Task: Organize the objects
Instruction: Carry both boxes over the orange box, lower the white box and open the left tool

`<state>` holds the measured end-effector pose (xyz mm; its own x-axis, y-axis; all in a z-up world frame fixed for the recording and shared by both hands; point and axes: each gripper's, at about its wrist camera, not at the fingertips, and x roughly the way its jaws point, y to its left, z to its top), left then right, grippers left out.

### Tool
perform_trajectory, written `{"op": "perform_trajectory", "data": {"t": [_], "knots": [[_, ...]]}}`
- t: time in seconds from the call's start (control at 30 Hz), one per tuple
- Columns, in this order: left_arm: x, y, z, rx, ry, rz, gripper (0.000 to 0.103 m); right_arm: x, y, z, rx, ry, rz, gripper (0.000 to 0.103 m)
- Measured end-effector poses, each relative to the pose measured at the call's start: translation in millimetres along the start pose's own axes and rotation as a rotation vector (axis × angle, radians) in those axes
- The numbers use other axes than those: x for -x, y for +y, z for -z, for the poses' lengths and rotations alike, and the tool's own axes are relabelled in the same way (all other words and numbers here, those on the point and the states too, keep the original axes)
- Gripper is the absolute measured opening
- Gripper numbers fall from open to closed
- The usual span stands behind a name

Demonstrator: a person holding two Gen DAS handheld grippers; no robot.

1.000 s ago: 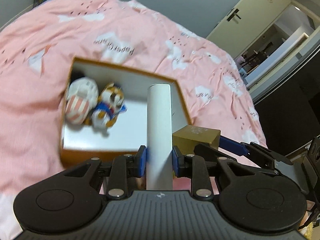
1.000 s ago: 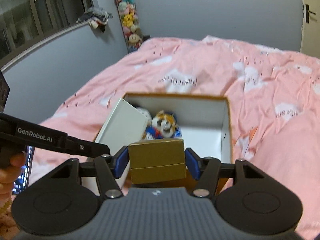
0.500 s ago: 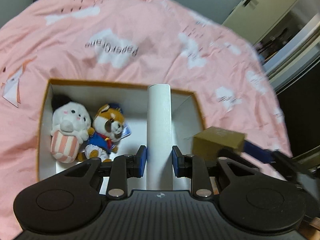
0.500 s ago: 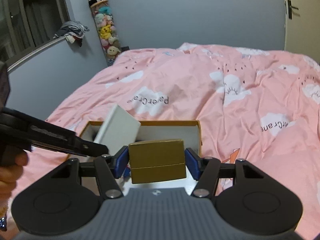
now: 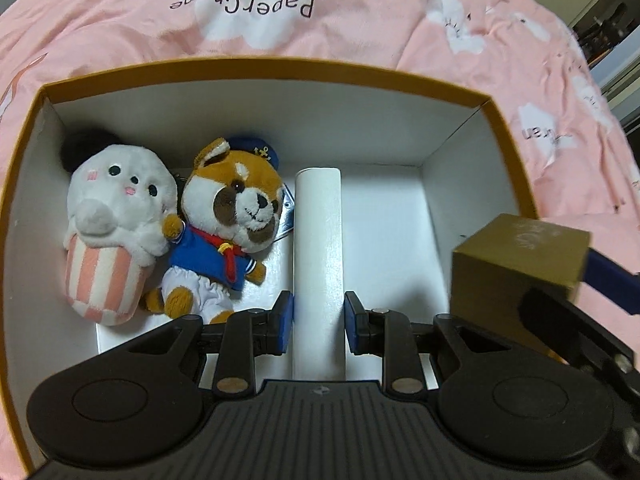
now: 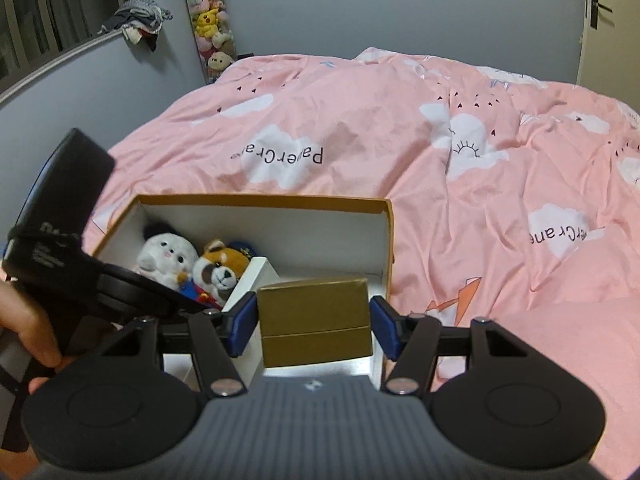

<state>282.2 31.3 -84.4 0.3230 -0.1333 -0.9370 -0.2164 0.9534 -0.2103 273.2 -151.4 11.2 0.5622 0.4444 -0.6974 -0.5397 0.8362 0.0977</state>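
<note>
An open orange-rimmed box with a white inside lies on the pink bed; it also shows in the right wrist view. In it lie a white plush with a striped cup and a sailor dog plush. My left gripper is shut on a slim white box, held low inside the orange-rimmed box beside the dog plush. My right gripper is shut on a gold box, held over the orange-rimmed box's near right corner; the gold box also shows in the left wrist view.
The pink cloud-print duvet surrounds the box. A hanging column of plush toys is at the far wall, a windowsill with clothes on the left, a door on the right.
My left gripper has lowered the white box into the orange-rimmed box, close to the plushes. My right gripper with the gold box has moved in over the box's right side.
</note>
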Motion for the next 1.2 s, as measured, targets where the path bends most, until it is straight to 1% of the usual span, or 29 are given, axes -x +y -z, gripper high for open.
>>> {"op": "perform_trajectory", "data": {"t": [0.13,0.23,0.3,0.5,0.6,0.7,0.77,0.87,0.9,0.97,1.03,1.07,1.13,1.17,1.2], "knots": [[-3.6,-7.0,-1.8,-0.014,0.003,-0.024,0.030,-1.5,1.7,1.9,0.029,-0.003,0.017,0.062],[-4.4,-9.3,-4.6,-0.013,0.036,-0.010,0.030,-3.2,0.1,2.6,0.021,0.002,0.015,0.062],[-3.0,-9.4,-3.3,-0.008,0.066,0.029,0.032,-2.9,-1.7,3.4,0.016,0.003,0.015,0.062],[7.7,-6.6,0.4,0.020,0.078,0.181,0.032,5.0,-8.8,4.7,-0.011,-0.010,0.027,0.062],[4.3,-5.6,-0.9,0.027,0.089,0.217,0.030,8.5,-10.9,3.9,-0.027,-0.010,0.018,0.062],[5.8,-3.9,0.6,0.007,0.076,0.231,0.029,10.1,-11.1,4.0,-0.028,-0.008,0.014,0.062],[7.6,-0.2,0.9,-0.003,0.076,0.224,0.029,10.9,-11.6,3.8,-0.032,-0.005,0.010,0.062],[5.6,-0.4,-0.1,-0.029,0.089,0.175,0.029,11.0,-13.2,2.6,-0.043,-0.006,0.007,0.062],[3.8,1.6,-0.6,-0.030,0.094,0.170,0.029,11.0,-13.5,2.5,-0.046,-0.007,0.005,0.062],[-3.0,6.3,-2.1,-0.006,0.116,0.180,0.030,10.9,-13.8,1.9,-0.054,-0.009,0.001,0.062],[-10.2,11.6,-2.1,0.029,0.129,0.218,0.030,10.6,-13.8,1.7,-0.054,-0.010,0.000,0.062],[-14.4,11.7,-2.0,0.037,0.135,0.224,0.030,10.6,-13.6,1.8,-0.053,-0.011,0.003,0.062],[-22.3,7.6,-0.8,0.035,0.148,0.192,0.030,10.5,-13.4,1.9,-0.047,-0.011,0.013,0.062],[-24.6,6.1,0.0,0.032,0.149,0.189,0.029,11.2,-12.8,2.0,-0.040,-0.014,0.021,0.062],[-26.8,4.2,0.6,0.035,0.151,0.199,0.025,11.8,-12.6,1.8,-0.037,-0.016,0.020,0.062]]}}
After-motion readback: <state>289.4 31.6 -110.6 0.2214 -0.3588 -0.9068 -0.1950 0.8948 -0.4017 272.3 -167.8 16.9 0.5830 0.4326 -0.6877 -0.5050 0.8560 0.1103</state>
